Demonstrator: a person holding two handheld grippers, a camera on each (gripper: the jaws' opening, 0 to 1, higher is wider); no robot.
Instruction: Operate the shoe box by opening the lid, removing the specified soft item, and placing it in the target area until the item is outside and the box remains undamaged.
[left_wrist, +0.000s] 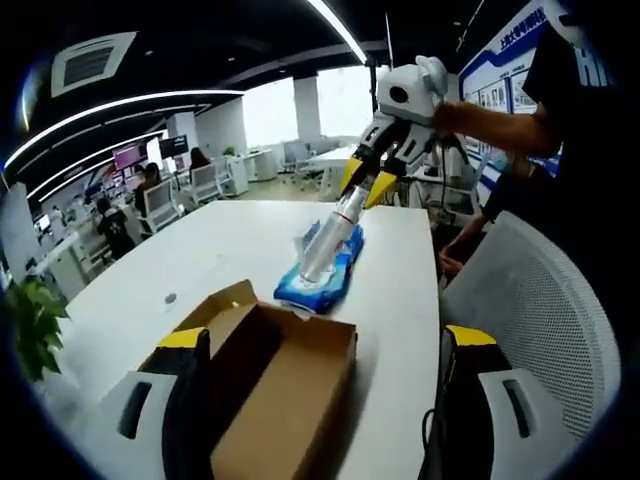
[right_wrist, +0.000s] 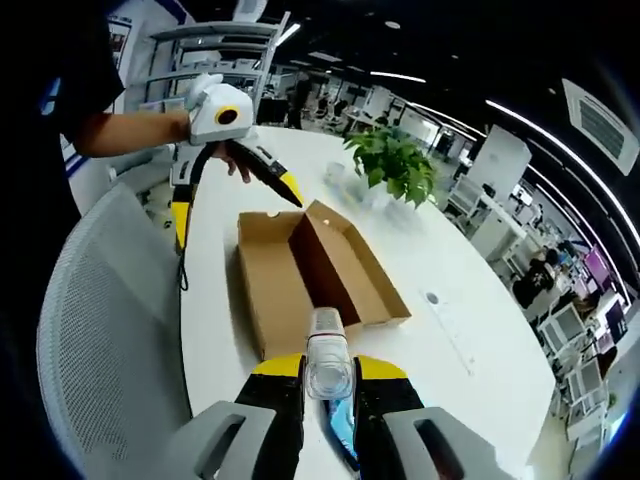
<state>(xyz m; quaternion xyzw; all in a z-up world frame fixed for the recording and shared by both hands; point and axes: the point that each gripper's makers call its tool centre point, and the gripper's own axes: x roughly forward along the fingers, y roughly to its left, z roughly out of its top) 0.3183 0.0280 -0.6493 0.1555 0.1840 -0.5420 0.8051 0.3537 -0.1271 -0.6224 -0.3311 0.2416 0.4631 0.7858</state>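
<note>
The right gripper (left_wrist: 362, 182) reaches down at a slant from the person's outstretched arm (left_wrist: 500, 115), its yellow-tipped jaws clamped on a clear plastic bottle (left_wrist: 328, 238). The bottle's lower end rests on a blue soft pack (left_wrist: 322, 272) lying on the white table (left_wrist: 200, 250), just beyond the open cardboard shoe box (left_wrist: 270, 390). In the right gripper view the blue pack is mostly hidden beneath the jaws and bottle. The left gripper (left_wrist: 325, 360) hovers spread wide at the box's near end, grasping nothing. A white mesh chair (left_wrist: 540, 310) stands beside it. The box interior is shadowed; its contents cannot be made out.
</note>
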